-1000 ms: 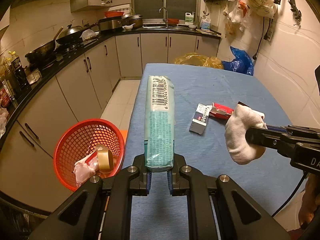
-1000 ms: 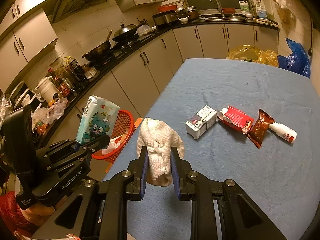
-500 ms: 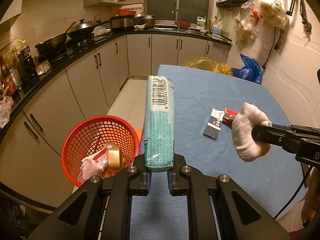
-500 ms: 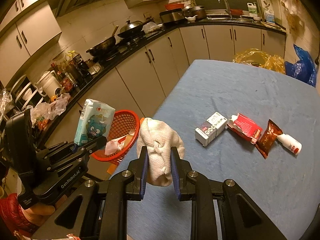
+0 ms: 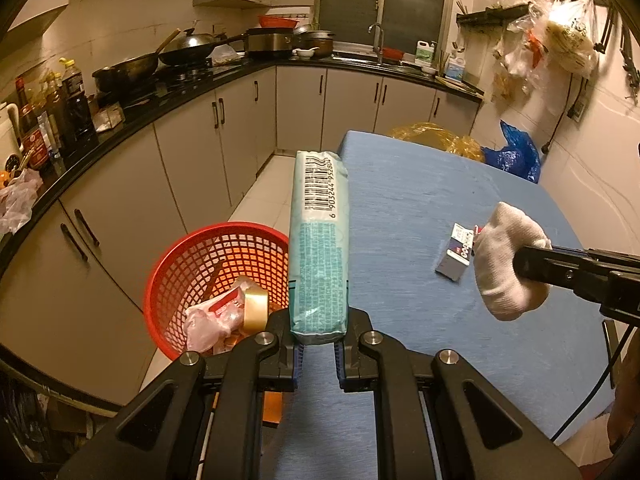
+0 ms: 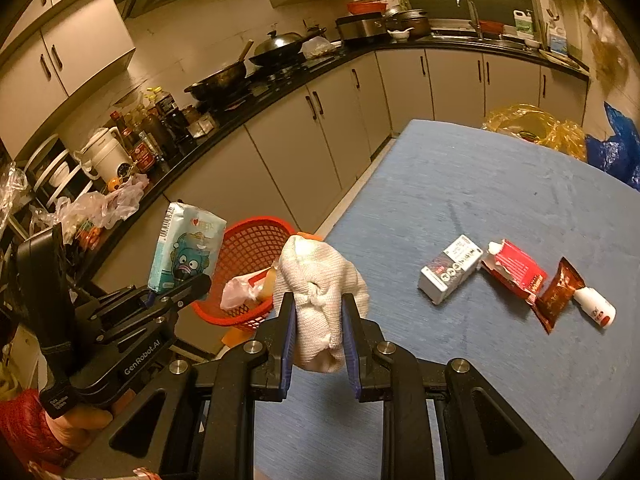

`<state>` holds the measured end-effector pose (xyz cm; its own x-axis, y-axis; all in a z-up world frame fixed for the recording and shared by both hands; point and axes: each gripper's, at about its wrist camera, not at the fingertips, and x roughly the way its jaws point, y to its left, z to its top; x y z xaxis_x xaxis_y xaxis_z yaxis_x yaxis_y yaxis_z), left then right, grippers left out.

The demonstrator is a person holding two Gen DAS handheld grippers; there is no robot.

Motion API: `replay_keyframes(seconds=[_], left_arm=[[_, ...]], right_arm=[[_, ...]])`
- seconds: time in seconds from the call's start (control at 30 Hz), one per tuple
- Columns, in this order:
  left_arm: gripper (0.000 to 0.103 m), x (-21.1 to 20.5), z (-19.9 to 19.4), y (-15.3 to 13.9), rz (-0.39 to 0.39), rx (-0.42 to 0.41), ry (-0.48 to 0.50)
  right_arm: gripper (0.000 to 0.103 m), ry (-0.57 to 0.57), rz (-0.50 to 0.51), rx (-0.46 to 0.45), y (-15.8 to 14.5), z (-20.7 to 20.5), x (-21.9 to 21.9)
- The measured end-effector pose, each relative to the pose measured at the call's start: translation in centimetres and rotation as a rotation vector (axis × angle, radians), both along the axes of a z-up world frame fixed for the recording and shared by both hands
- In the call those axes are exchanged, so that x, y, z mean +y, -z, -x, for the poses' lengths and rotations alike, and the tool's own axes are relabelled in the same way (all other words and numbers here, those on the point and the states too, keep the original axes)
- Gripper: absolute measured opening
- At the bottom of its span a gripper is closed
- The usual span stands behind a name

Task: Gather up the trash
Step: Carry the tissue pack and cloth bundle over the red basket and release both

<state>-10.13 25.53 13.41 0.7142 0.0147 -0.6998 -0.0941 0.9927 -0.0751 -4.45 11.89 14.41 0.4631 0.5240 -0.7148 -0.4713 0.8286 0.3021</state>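
The left gripper (image 5: 318,350) was clenched on the bottom end of a pale teal tissue pack (image 5: 320,240), which stood up from its jaws with the barcode side toward the wrist camera. Held by one end like that, the pack could probably drop lengthwise once the jaws parted. In the left wrist view it rose along the near-left edge of the blue table (image 5: 416,208), and the red mesh basket (image 5: 188,264) showed just to its left, down on the floor against the table's side. The basket already held a crumpled pink bag and a roll of tape, so it appeared to be the bin for the trash.

The right gripper (image 6: 318,340) was clamped on a balled white cloth (image 6: 320,280), gripped across its middle so the wad bulged above and below the pads. It hung over the table's near-left corner, and in its own camera's view the basket rim sat just behind the cloth.

Well apart on the tabletop lay a small grey-and-white carton (image 6: 450,268), a torn red packet (image 6: 516,272), a brown sachet (image 6: 560,292) and a small white bottle (image 6: 596,304), not yet collected. Both loads seemed bound for the basket.
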Motion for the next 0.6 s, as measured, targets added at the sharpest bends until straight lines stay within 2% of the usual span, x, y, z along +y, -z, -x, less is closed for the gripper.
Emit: replay_keyframes(seconds=[0.6], left_arm=[[0.012,2.8,0.6,0.4,0.02,0.004,-0.043]], right_arm=[[0.023,-0.037,0.012,-0.005,-0.7,-0.1,3.3]])
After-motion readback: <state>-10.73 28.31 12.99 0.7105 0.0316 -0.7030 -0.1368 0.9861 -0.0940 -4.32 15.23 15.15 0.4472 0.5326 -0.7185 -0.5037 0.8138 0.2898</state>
